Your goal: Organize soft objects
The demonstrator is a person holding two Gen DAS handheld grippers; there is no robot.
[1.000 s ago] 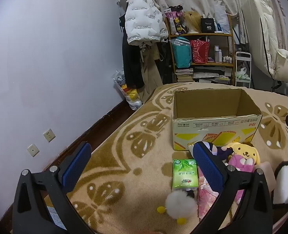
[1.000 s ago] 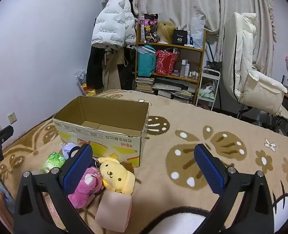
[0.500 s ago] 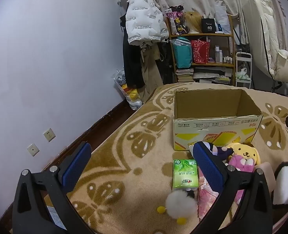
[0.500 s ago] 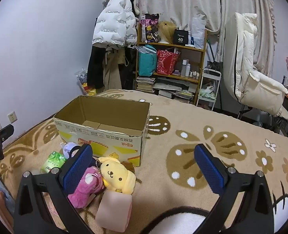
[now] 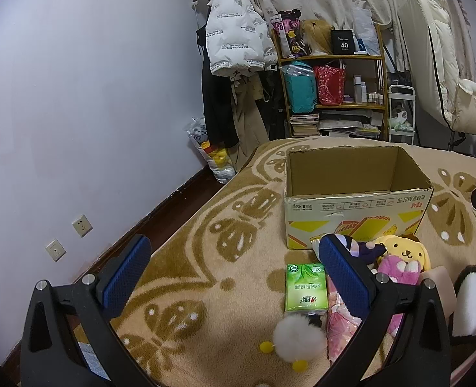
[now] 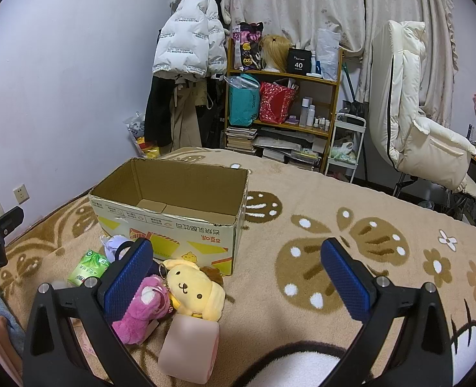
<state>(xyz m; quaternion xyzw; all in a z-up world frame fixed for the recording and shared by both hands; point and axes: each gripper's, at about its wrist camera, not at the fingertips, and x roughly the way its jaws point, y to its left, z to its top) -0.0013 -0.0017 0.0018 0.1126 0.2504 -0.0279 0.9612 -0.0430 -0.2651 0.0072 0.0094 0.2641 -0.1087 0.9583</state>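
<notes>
Yellow dog plush (image 6: 194, 290), pink plush (image 6: 142, 308), green tissue pack (image 5: 306, 287), white pompom (image 5: 297, 335) and pink foam block (image 6: 189, 348) heaped on the blanket (image 6: 302, 193) just before the cardboard box (image 6: 173, 222), box empty. Nothing shifted over the last second; no item lifted yet. Left gripper (image 5: 234, 277) and right gripper (image 6: 236, 279) hovering above, jaws spread wide, holding nothing. Sorting apparently still to begin.
</notes>
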